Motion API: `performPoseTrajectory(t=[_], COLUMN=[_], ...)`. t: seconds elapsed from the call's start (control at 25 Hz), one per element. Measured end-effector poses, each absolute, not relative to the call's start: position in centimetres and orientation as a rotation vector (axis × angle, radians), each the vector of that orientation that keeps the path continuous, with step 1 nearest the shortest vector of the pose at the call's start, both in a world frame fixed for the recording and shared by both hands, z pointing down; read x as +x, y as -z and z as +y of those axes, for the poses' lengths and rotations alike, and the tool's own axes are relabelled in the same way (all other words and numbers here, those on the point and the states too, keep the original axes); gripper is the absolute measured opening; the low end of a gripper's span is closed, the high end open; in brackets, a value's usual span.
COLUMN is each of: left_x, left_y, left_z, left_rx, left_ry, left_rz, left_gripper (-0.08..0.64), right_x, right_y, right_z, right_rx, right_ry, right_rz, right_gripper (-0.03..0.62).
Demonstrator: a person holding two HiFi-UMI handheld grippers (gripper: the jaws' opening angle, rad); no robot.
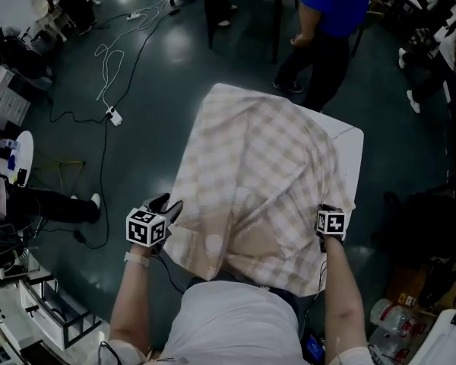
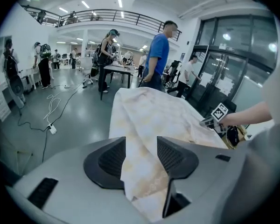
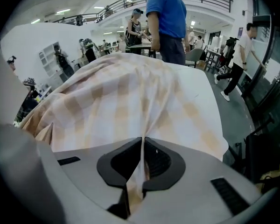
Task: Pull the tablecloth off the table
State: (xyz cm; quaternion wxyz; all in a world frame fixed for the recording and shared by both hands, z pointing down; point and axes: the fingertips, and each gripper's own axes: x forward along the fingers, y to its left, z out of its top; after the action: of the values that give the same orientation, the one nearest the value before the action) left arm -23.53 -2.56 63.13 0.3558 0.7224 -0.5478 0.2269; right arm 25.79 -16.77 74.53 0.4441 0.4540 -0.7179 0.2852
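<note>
A: How is the table [image 1: 350, 144] covered?

B: Nearly all of it is hidden. Only the far right corner is left bare. The cloth [image 1: 251, 166] is rumpled across the top, and its near edge is draped over the near side.

A: Which way is the cloth laid from the grippers?

B: It is spread ahead of both, with its length run from near to far. A pull straight toward the near side is therefore judged to be needed.

A: How is it gripped?

B: At the near right, a fold of the hem is pinched tight in the right gripper [image 3: 142, 161]. At the near left corner, the jaws of the left gripper [image 2: 141, 155] are parted. Cloth is hung between them, but it is not pressed by the pads.

A: So which side is made ready?

B: Only the right. If the pull were made from there alone, the cloth would probably be skewed toward the right, so the left corner is judged to need clamping first.
</note>
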Motion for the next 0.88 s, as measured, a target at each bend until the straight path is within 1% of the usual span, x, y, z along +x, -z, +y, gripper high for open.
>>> performPoseTrajectory(t=[0.16,0.4,0.64,0.88], left_x=[-26.3,-28.6,-29.5,-29.7], left_y=[-65.6,-69.9,-72.5,-75.0], left_z=[-6.9,-13.3,-19.5,-22.8], left_rx=[1.87,1.88,1.879,1.896], left_ry=[-0.623,-0.674,-0.657,-0.649], left_rz=[-1.417,-1.373,-1.33,-1.257], left_gripper=[0.216,0.233,0.258,0.264], right_x=[24.9,24.1,23.4,21.9], right_y=[-74.6,-74.6,-74.5,-74.6], right_z=[-15.2,-13.4,-12.8,-10.9], right_rx=[1.141,1.201,1.206,1.211], right_ry=[-0.726,-0.773,-0.784,-0.818], right_rz=[-1.734,-1.653,-1.616,-1.587], right_gripper=[0.037,0.034,0.032,0.032])
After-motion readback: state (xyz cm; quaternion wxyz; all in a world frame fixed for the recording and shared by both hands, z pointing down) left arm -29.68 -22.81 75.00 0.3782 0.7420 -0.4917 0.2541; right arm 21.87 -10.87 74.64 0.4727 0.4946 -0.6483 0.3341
